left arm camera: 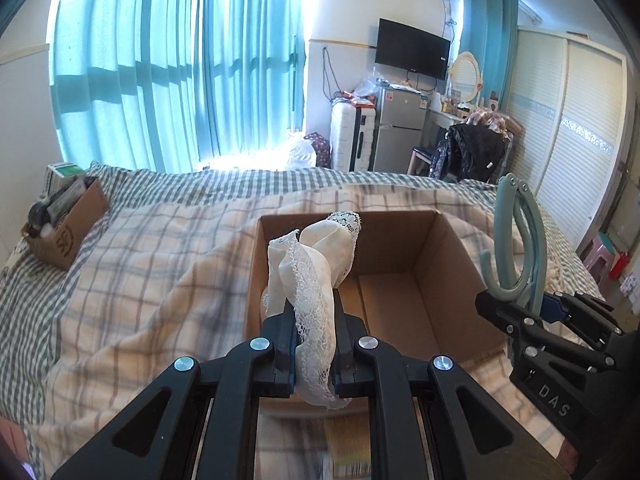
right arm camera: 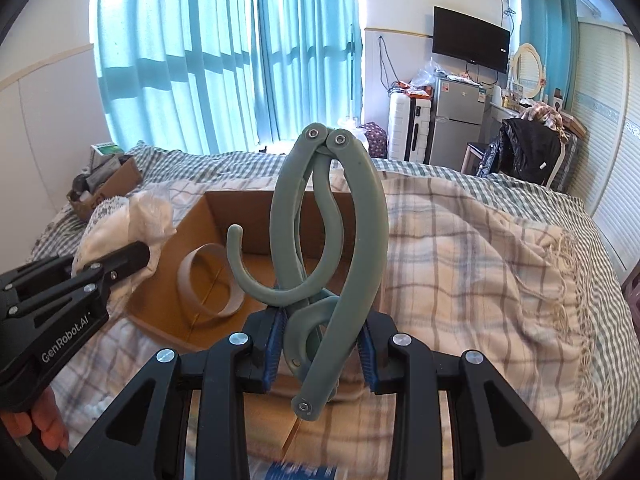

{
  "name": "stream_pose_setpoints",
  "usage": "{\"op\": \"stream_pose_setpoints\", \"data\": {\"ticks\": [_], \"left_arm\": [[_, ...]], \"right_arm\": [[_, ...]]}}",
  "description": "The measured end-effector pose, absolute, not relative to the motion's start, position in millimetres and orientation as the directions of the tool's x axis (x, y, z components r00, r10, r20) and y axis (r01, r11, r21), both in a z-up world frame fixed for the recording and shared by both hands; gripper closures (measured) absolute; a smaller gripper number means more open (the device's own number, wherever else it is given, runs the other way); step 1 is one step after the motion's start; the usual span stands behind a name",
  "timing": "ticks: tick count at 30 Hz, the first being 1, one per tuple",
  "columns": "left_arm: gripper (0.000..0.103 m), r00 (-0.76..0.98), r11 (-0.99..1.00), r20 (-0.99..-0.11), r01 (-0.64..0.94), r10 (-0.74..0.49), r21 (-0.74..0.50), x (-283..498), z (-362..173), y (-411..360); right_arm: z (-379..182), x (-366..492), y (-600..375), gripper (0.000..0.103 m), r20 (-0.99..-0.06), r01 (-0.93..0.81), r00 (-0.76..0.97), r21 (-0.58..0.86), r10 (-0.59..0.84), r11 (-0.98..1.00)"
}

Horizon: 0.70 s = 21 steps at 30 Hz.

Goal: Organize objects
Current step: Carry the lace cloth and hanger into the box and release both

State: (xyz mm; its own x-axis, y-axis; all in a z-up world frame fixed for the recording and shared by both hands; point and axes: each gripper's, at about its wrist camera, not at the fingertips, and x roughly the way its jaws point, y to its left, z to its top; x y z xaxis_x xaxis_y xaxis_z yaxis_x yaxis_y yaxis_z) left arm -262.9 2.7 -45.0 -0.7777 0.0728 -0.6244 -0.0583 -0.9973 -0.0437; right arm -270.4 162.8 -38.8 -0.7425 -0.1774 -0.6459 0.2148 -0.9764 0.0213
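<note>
My left gripper [left arm camera: 314, 308] is shut on a white lace-trimmed cloth [left arm camera: 316, 264], held up in front of an open cardboard box [left arm camera: 440, 280] on the bed. My right gripper [right arm camera: 322, 332] is shut on a folded grey-green plastic hanger [right arm camera: 352, 220] that stands upright between its blue pads. In the left wrist view the right gripper [left arm camera: 520, 308] and the hanger [left arm camera: 520, 236] are at the box's right side. From the right wrist camera, the left gripper [right arm camera: 132, 256] with the cloth [right arm camera: 132, 216] is at the box's [right arm camera: 192, 320] left edge. A tape roll [right arm camera: 210, 284] lies inside the box.
A plaid blanket [left arm camera: 140, 280] covers the checked bed [left arm camera: 40, 300]. A smaller cardboard box [left arm camera: 68, 224] full of items sits at the bed's far left. Beyond the bed are teal curtains [left arm camera: 160, 80], a suitcase [left arm camera: 352, 136], a small fridge [left arm camera: 400, 128] and a clothes-draped chair [left arm camera: 472, 152].
</note>
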Motion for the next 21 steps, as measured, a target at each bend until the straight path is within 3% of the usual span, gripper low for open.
{"op": "stream_pose_setpoints", "data": {"ticks": [14,16,20,21], "left_arm": [[0.088,-0.757,-0.998,-0.652,-0.059,0.043,0.003,-306,-80,16],[0.081,-0.749,-0.998,-0.661,-0.057,0.042,0.002,-307,-82,17],[0.039,-0.753,-0.999,-0.657,-0.043,0.029,0.006,-301,-79,19],[0.034,-0.765,-0.999,-0.644,-0.03,0.012,0.016,-296,-75,19]], "right_arm": [[-75,-317,169,0.07,-0.682,0.214,-0.706,0.052,-0.191,-0.975],[-76,-317,171,0.07,-0.682,0.218,-0.703,0.06,-0.2,-0.974],[-72,-312,172,0.05,-0.681,0.228,-0.7,0.074,-0.216,-0.971],[-69,-310,172,0.047,-0.674,0.231,-0.706,0.072,-0.218,-0.97]]}}
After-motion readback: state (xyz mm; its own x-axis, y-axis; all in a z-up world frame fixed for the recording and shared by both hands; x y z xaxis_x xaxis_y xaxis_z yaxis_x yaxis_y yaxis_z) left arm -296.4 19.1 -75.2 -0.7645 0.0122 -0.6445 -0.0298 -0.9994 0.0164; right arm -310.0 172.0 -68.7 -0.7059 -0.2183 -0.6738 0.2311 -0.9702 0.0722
